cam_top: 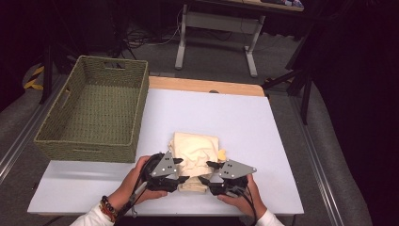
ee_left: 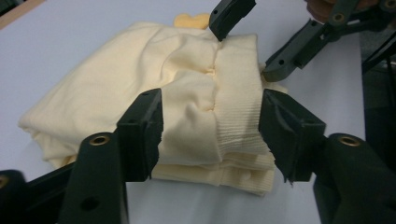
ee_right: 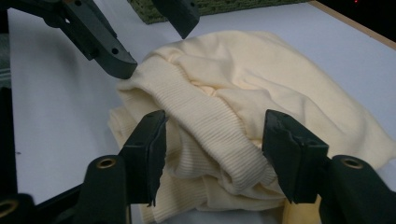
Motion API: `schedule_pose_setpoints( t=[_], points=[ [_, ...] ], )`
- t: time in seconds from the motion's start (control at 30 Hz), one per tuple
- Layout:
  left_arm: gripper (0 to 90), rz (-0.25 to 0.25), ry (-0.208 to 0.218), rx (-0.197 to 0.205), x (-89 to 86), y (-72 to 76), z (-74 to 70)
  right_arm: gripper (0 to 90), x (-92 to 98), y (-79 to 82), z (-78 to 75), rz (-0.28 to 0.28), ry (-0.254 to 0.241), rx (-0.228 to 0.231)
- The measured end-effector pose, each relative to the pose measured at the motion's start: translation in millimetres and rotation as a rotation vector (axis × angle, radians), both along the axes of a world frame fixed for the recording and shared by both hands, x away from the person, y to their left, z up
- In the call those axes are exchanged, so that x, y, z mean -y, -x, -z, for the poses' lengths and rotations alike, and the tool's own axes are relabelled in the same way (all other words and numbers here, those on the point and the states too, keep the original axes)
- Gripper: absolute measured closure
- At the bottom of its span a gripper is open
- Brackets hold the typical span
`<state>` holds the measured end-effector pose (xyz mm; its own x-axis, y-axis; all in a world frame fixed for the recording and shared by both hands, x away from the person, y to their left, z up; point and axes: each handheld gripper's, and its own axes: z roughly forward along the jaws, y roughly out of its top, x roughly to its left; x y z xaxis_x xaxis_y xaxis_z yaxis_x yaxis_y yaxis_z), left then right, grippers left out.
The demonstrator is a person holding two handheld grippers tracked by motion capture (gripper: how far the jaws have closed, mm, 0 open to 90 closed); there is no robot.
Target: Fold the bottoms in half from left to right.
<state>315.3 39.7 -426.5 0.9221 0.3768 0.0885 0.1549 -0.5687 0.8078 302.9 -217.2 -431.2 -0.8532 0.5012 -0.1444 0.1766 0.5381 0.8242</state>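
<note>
A cream knit garment lies folded in a stack on the white table, close to the front edge. My left gripper comes at its near edge from the left, and my right gripper from the right. In the left gripper view the garment's ribbed hem lies between the left gripper's open jaws, unpinched. In the right gripper view the right gripper stands open astride the ribbed fold of the garment. Each gripper's view shows the other's jaws at the top.
A green woven basket stands empty at the table's left, reaching past its far edge. A small yellow piece pokes out at the garment's right side. Beyond the table stand a desk frame and cables on the floor.
</note>
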Motion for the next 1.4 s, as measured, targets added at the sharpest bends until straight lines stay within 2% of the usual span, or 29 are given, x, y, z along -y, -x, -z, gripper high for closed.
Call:
schedule_pose_setpoints(
  t=[0.07, 0.13, 0.2, 0.27, 0.33, 0.43, 0.5, 0.57, 0.63, 0.73, 0.8, 0.87, 0.97, 1.13, 1.2, 1.3, 1.37, 1.4],
  points=[
    [37.4, -0.001, -0.003, -0.029, 0.0, -3.3, 3.8, 39.5, -1.6, 0.9, 3.1, 0.006, -0.007, 0.002],
    [37.5, -0.009, -0.001, -0.045, 0.3, -6.6, 8.9, 39.4, -1.7, -1.0, 6.0, 0.033, 0.006, 0.015],
    [38.3, -0.004, 0.001, -0.066, 0.9, -10.3, 13.3, 40.6, -2.6, -2.0, 9.6, 0.038, 0.024, 0.025],
    [41.5, -0.001, 0.003, -0.077, 1.3, -12.4, 16.0, 46.2, -4.2, -2.8, 13.6, 0.042, 0.053, 0.040],
    [43.6, 0.006, 0.003, -0.093, 1.5, -15.2, 17.9, 51.0, -4.4, -4.1, 14.6, 0.045, 0.037, 0.023],
    [46.2, 0.007, 0.027, -0.128, 0.6, -19.2, 19.9, 59.6, -5.0, -4.2, 14.9, 0.043, 0.052, 0.038],
    [46.4, 0.007, 0.040, -0.132, 0.4, -20.1, 19.7, 71.2, -5.1, -3.4, 13.7, 0.042, 0.062, 0.060],
    [44.9, -0.001, 0.050, -0.125, 0.2, -19.4, 18.6, 77.4, -5.9, -2.5, 13.4, 0.043, 0.070, 0.074],
    [42.3, 0.001, 0.054, -0.104, -0.5, -17.3, 15.1, 79.7, -6.6, -1.6, 12.5, 0.036, 0.076, 0.095],
    [38.6, 0.010, 0.055, -0.065, -1.8, -13.4, 8.5, 81.5, -4.5, -1.6, 9.7, 0.038, 0.069, 0.097],
    [33.7, 0.007, 0.042, -0.024, -3.7, -10.6, 3.7, 81.7, -2.8, -1.5, 7.8, 0.040, 0.062, 0.094],
    [29.9, 0.008, 0.066, -0.012, -7.2, -9.5, 0.2, 82.0, -1.3, -0.6, 4.6, 0.044, 0.049, 0.100],
    [25.6, -0.015, 0.063, 0.022, -11.8, -8.2, -5.2, 82.0, 1.7, 1.6, -3.6, 0.048, 0.028, 0.117],
    [25.2, -0.034, 0.074, 0.052, -14.4, -6.5, -9.8, 82.2, 7.9, 5.4, -17.6, 0.054, 0.005, 0.146],
    [26.4, -0.038, 0.079, 0.052, -15.1, -6.4, -10.8, 82.2, 11.1, 7.9, -24.3, 0.038, -0.006, 0.148],
    [26.6, -0.033, 0.113, 0.051, -21.0, -6.8, -15.5, 82.2, 11.4, 12.9, -27.9, 0.010, 0.013, 0.150],
    [29.7, -0.036, 0.119, 0.057, -23.1, -6.6, -17.2, 82.2, 10.7, 14.8, -27.8, 0.003, 0.018, 0.146],
    [29.9, -0.041, 0.138, 0.061, -27.4, -7.0, -20.4, 82.2, 9.3, 18.1, -27.4, -0.012, 0.037, 0.150]
  ],
)
